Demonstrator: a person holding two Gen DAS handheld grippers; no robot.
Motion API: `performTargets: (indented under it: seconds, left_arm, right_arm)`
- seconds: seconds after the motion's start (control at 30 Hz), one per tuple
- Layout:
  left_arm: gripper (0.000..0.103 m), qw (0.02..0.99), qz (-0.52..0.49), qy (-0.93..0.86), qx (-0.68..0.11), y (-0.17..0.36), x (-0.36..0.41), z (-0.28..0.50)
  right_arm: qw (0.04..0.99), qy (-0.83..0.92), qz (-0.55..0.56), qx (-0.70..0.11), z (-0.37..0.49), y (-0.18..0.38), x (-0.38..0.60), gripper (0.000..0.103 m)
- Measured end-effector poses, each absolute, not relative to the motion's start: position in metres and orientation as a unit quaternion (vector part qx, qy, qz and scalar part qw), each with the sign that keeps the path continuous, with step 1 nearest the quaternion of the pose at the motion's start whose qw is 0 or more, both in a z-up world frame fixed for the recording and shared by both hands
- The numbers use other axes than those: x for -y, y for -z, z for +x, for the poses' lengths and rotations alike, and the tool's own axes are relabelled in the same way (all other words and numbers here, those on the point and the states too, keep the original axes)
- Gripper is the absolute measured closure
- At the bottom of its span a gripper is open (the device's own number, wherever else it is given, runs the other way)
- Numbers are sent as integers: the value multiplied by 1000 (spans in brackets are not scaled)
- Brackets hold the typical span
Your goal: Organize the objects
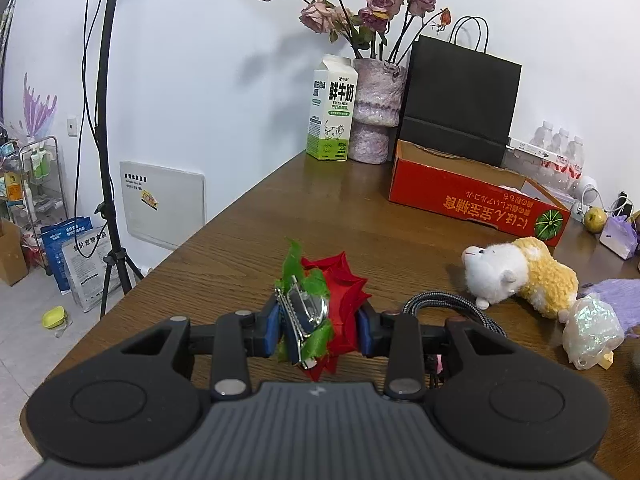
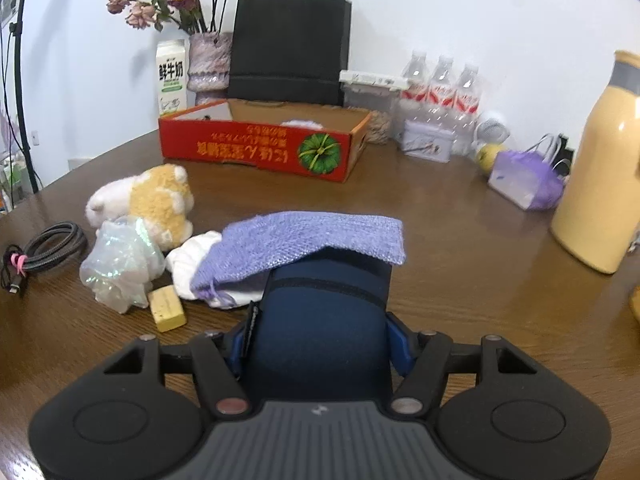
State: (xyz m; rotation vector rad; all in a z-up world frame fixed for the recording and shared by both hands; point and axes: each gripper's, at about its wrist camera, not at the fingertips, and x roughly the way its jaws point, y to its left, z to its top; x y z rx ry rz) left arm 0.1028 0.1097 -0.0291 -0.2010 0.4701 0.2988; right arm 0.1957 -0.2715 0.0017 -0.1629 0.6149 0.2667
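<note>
Pinched in my left gripper (image 1: 318, 330) jaws, a red rose hair clip (image 1: 320, 312); my right gripper (image 2: 316, 344) clamps a navy pouch (image 2: 320, 320). Red cardboard box (image 2: 260, 152) lies ahead across the tabletop (image 2: 460, 240), nearer my right.

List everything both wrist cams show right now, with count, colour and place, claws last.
Rose hair clip: 1, red and green, in left claw.
Pouch: 1, navy, in right claw.
Knit cloth: 1, purple, draped over pouch.
Plush toy: 1, white and yellow, table left.
Iridescent bag: 1, beside plush.
Eraser block: 1, yellow, front of bag.
Cable: 1, grey, coiled, far left.
Cardboard box: 1, red, open, behind.
Paper bag: 1, black, by wall.
Milk carton: 1, white-green, beside vase.
Vase: 1, pink, dried roses.
Water bottles: 3, clear.
Flask: 1, yellow, right.
Left claw: shut.
Right claw: shut.
</note>
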Motion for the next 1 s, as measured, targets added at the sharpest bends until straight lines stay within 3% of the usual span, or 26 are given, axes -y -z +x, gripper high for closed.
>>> performTargets:
  seconds: [1.0]
  left_arm:
    - [66, 976, -64, -80, -194, -10, -63, 97]
  right_arm:
    - [964, -179, -72, -186, 155, -82, 249, 39]
